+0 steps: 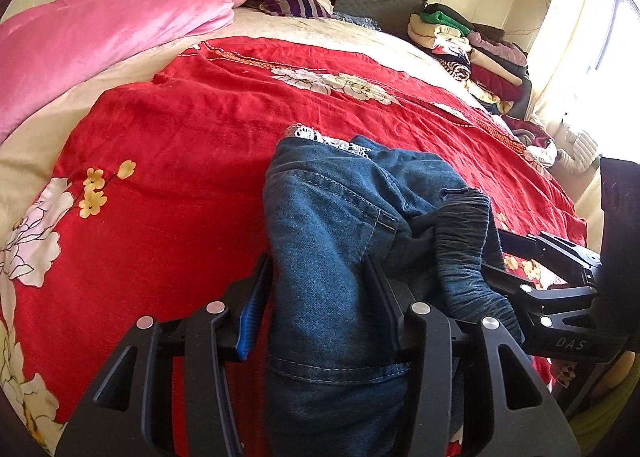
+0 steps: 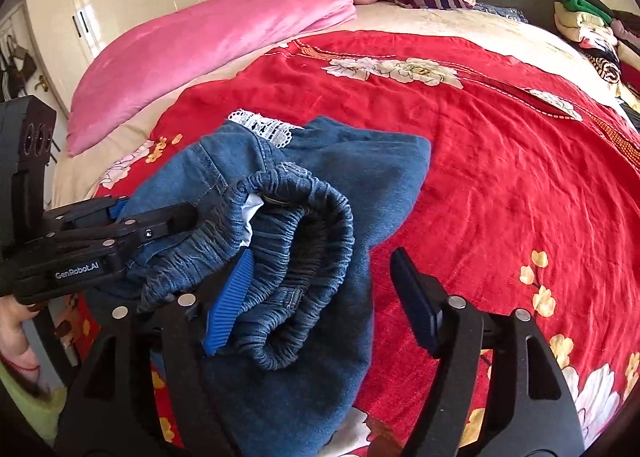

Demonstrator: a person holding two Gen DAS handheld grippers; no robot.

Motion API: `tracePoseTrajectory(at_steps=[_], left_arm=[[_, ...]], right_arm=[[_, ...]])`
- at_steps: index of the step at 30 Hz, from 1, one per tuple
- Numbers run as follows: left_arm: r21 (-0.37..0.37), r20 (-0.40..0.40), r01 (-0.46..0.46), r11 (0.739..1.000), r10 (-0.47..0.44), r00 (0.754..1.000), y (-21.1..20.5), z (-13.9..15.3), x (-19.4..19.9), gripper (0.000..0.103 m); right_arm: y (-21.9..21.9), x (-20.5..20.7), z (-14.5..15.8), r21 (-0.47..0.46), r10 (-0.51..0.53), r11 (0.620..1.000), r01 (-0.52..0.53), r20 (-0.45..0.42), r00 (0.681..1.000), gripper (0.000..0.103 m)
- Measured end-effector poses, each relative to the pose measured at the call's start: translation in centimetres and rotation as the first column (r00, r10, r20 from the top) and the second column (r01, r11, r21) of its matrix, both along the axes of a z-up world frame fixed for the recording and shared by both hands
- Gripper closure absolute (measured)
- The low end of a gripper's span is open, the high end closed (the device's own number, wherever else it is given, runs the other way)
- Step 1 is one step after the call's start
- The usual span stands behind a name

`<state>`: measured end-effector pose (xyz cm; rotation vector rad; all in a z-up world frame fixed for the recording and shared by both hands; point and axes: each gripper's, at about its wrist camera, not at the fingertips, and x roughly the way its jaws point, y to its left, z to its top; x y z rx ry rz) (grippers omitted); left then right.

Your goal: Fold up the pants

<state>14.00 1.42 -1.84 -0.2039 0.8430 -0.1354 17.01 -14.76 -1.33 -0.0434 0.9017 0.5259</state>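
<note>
Denim blue pants [image 1: 332, 241] clamped in left gripper [image 1: 320, 297] jaws; right gripper [image 2: 324, 297] jaws wide around elastic waistband [image 2: 296, 241]. Close right, pull taut.

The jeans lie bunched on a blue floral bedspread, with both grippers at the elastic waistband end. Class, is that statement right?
One detail is wrong: the bedspread is red with flowers, not blue, as the right wrist view shows. The rest stands: the jeans lie bunched on it, with the left gripper and right gripper at the waistband end.

Bright window [image 1: 600, 37] daylight; overexposed glare; fisheye-warped edges.
</note>
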Motion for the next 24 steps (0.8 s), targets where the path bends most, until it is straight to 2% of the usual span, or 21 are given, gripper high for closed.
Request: tracePoseTrajectory(at_steps=[3, 8, 10, 17, 19, 24], left_arm=[[0.0, 0.002, -0.004, 1.0, 0.004, 1.0, 0.1, 0.1, -0.1, 0.052], [-0.004, 0.007, -0.007, 1.0, 0.007, 1.0, 0.1, 0.2, -0.4, 0.05], [-0.003, 0.009, -0.008, 1.0, 0.008, 1.0, 0.1, 0.3, -0.5, 0.044], [-0.005, 0.018, -0.011, 1.0, 0.011, 1.0, -0.2, 0.7, -1.0, 0.039], [-0.005, 0.022, -0.015, 1.0, 0.015, 1.0, -0.1, 0.8, -1.2, 0.03], [-0.022, 0.04, -0.033, 0.999, 0.034, 0.999, 0.3, 1.4, -1.8, 0.029]], right_arm=[[-0.2, -0.1, 0.1, -0.004, -0.009, 1.0, 0.009, 0.002, 1.0, 0.032], [-0.4, -0.1, 0.1, -0.007, -0.025, 1.0, 0.025, 0.006, 1.0, 0.027], [-0.5, -0.2, 0.2, -0.01, -0.029, 1.0, 0.029, 0.008, 1.0, 0.025], [-1.0, -0.9, 0.7, -0.013, -0.05, 0.999, 0.051, 0.022, 0.998, 0.017], [-1.2, -1.0, 0.8, -0.01, -0.057, 0.998, 0.057, 0.025, 0.998, 0.015], [-1.9, -1.4, 1.4, -0.001, -0.076, 0.997, 0.076, 0.028, 0.997, 0.011]])
